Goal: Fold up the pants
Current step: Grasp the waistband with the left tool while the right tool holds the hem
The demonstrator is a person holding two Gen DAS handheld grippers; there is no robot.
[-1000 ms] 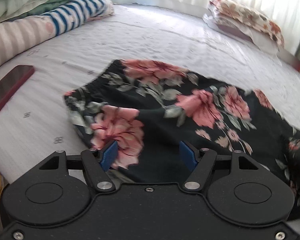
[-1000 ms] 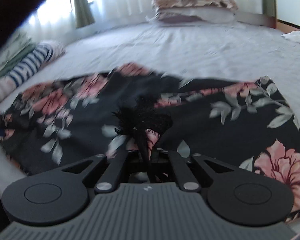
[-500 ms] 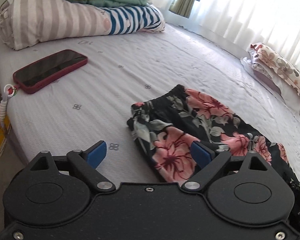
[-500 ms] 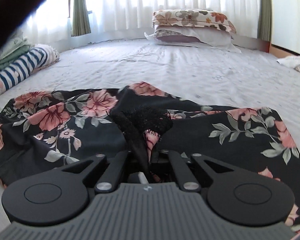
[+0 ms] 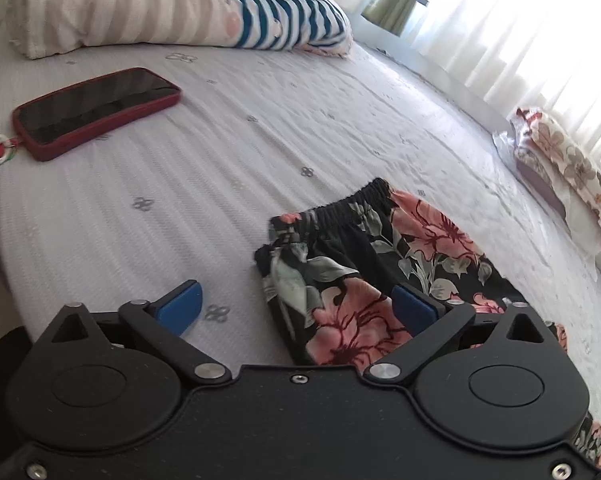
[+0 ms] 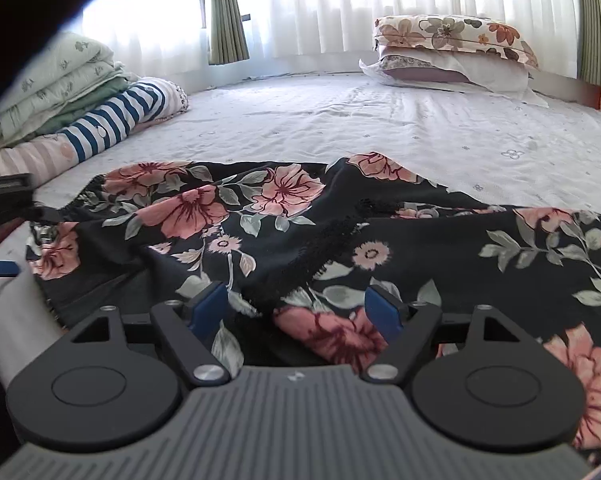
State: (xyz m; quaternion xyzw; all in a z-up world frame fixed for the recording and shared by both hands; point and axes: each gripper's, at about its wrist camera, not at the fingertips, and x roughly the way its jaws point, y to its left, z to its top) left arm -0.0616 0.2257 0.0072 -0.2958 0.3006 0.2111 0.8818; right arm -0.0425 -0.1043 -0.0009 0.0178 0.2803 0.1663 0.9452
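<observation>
Bed, covered by a pale sheet with small printed motifs, filling both wrist views. Folded bedding stacked along one edge; floral pillows below the curtained window. Black floral pants spread flat near the front edge of the bed, elastic waistband toward the left side. Phone in a red case lying well apart from the pants. Left gripper with jaws opening wide, waistband corner below and between the blue pads, unpinched. Right gripper with jaws opening, loose cloth between the pads, ungripped.
</observation>
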